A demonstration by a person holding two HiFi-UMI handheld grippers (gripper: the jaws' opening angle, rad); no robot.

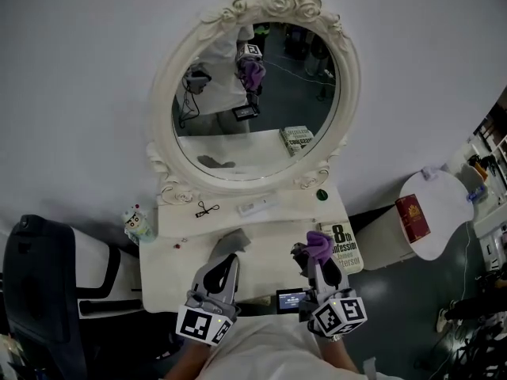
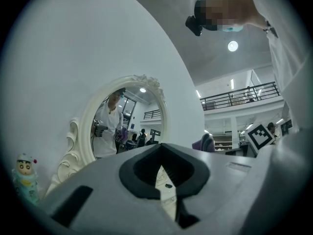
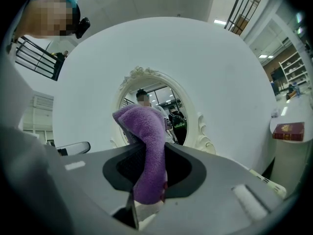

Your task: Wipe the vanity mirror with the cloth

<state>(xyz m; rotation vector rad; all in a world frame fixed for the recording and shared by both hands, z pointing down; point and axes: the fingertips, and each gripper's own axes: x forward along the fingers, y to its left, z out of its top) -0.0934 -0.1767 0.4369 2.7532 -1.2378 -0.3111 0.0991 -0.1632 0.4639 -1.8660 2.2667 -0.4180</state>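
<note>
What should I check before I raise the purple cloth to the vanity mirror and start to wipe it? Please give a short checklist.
1. Cloth grip: the purple cloth is clamped between the jaws of the right hand-held gripper: ok.
2. Left hand-held gripper: jaws nearly together, nothing between them: ok.
3. Cloth on the glass: the cloth is low over the table, apart from the mirror: not ok.
4. Way up: a black cable lies on the shelf below the glass, likely out of the way: ok.
5. Where the glass is dirty: cannot tell.
</note>
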